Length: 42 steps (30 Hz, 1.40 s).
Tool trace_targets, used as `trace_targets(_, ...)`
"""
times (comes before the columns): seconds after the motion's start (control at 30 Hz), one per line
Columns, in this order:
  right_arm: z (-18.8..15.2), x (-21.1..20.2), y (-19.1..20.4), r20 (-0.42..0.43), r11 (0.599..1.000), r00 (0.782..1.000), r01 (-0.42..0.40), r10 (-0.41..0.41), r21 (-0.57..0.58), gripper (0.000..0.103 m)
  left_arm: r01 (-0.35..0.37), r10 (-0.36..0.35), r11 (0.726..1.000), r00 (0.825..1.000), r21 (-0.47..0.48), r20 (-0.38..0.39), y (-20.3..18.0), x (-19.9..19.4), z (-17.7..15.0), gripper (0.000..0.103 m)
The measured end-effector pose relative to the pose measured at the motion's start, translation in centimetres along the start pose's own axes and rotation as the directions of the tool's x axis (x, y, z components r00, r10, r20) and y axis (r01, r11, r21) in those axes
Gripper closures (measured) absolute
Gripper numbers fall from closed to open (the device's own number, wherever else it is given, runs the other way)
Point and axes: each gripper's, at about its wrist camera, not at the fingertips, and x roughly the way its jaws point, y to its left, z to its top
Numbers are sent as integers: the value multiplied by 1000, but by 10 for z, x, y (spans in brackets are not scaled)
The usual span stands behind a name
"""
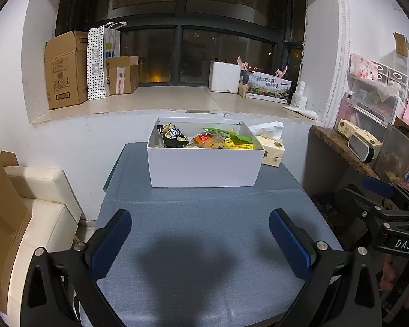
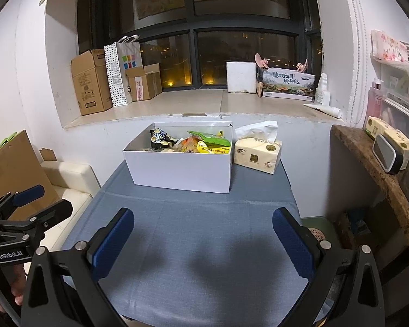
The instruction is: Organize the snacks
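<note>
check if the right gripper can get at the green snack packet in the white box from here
Probably yes: the right gripper is open, bare tablecloth lies ahead, and the green packet sits on top in the lidless white box.

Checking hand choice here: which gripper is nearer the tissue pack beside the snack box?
Right, by a small margin. The tissue pack sits ahead and slightly left of the right gripper; from the left gripper it lies farther off to the right, partly behind the white box.

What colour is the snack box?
White box, clearest in the right wrist view.
</note>
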Motion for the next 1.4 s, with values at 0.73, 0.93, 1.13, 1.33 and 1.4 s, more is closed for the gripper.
trace_targets(0.73,-1,0,0,-3,1000,1000,2,-2,0,0,-3,3,1000,1000,-4,-1,-1,2,-1,0)
trace_targets(0.93,-1,-1,0,-6,1000,1000,2,-2,0,0,-2,2,1000,1000,-2,-4,-2,3,0,0)
trace_targets(1.13,-1,-2,-1,-4,1000,1000,2,-2,1,0,1,-1,1000,1000,5,-4,-3,3,1,0)
trace_targets(1.33,-1,-2,-1,-4,1000,1000,2,-2,1,0,1,-1,1000,1000,8,-6,-4,3,0,0)
trace_targets(1.4,-1,-2,-1,-4,1000,1000,3,-3,2,0,2,-2,1000,1000,7,-7,-4,3,0,0)
